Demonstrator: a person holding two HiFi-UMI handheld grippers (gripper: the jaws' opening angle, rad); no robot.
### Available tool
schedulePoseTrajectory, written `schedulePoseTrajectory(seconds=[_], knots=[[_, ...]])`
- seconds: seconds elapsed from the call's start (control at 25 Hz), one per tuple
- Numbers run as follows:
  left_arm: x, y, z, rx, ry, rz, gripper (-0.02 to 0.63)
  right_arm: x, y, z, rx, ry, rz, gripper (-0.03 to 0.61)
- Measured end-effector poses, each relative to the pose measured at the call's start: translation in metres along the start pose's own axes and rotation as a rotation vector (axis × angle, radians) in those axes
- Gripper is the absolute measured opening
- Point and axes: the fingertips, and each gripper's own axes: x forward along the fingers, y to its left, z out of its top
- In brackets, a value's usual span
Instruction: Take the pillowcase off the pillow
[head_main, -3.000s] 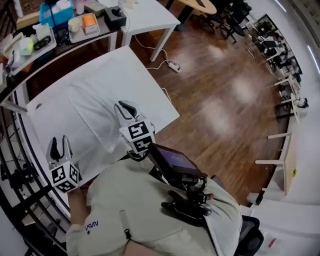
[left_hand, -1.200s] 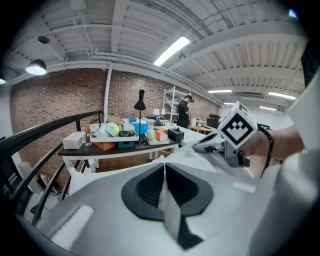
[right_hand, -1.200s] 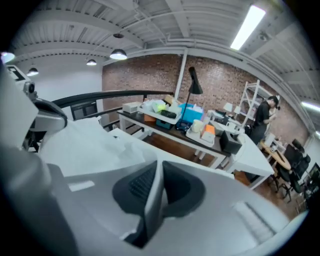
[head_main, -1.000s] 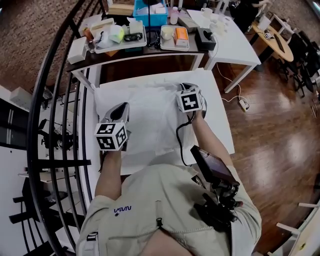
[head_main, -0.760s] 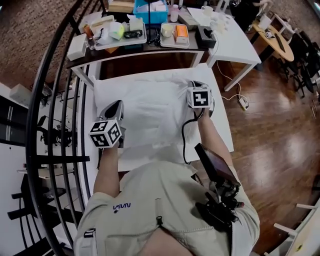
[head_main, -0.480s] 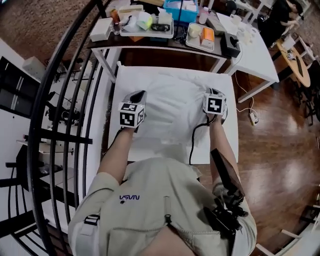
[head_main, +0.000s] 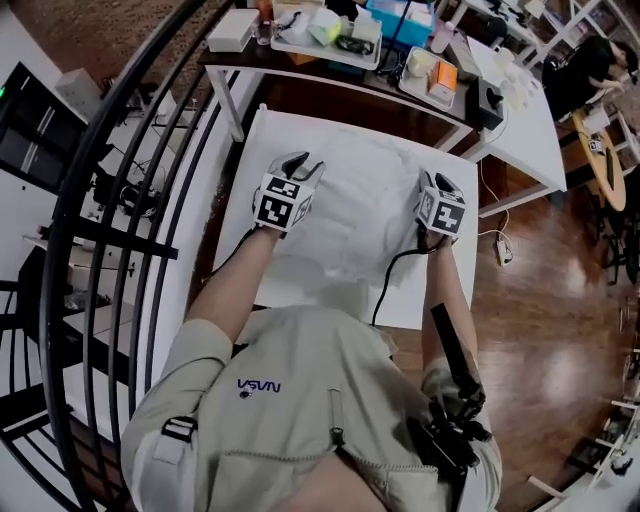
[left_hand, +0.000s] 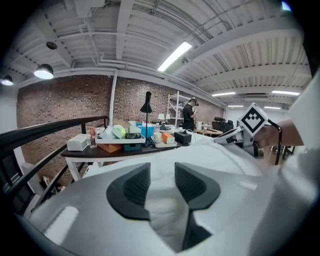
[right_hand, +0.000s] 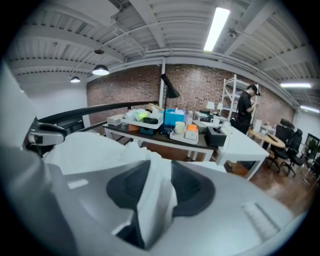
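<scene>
L gripper (head_main: 304, 162) & R gripper (head_main: 436, 180): jaws just opened, both spread. Pillowcase (head_main: 365, 205) not yet off, lies on table (head_main: 432, 300) btwn them. Loose fold stands btwn R jaws, unpinched. Prob. flanking for re-grip.

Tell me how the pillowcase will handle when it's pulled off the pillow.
Probably floppy: a thin fold of the pillowcase stands crumpled between the jaws of the right gripper, which have just been opening. Likely light for its size: it wrinkles and bunches in the head view. It should drag rather than roll, lying flat on the table.
</scene>
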Motion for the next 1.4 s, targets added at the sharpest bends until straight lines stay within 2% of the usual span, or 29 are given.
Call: schedulePoseTrajectory(seconds=[0.16, 0.32, 0.44, 0.68, 0.8, 0.92, 1.12, 1.4], knots=[[-0.025, -0.006, 0.020, -0.012, -0.068, -0.006, 0.178, -0.019, 0.014, 0.016, 0.026, -0.077, 0.011, 0.121], [-0.050, -0.029, 0.034, 0.028, -0.127, -0.030, 0.183, -0.048, 0.030, 0.025, 0.059, -0.154, 0.032, 0.121], [-0.063, -0.055, 0.034, 0.038, -0.139, -0.076, 0.184, -0.073, 0.041, 0.018, 0.094, -0.180, 0.039, 0.121], [-0.081, -0.087, -0.006, 0.028, -0.087, -0.144, 0.183, -0.110, 0.080, -0.019, 0.151, -0.171, 0.056, 0.121], [-0.085, -0.100, -0.024, 0.018, -0.055, -0.150, 0.183, -0.128, 0.093, -0.033, 0.132, -0.169, 0.068, 0.121], [-0.092, -0.110, -0.038, 0.033, -0.038, -0.130, 0.184, -0.139, 0.100, -0.053, 0.113, -0.162, 0.088, 0.121], [-0.098, -0.119, -0.059, 0.044, 0.009, -0.057, 0.189, -0.146, 0.115, -0.088, 0.101, -0.132, 0.186, 0.121], [-0.097, -0.152, -0.098, 0.062, 0.119, 0.014, 0.209, -0.162, 0.119, -0.133, 0.025, -0.090, 0.297, 0.121]])
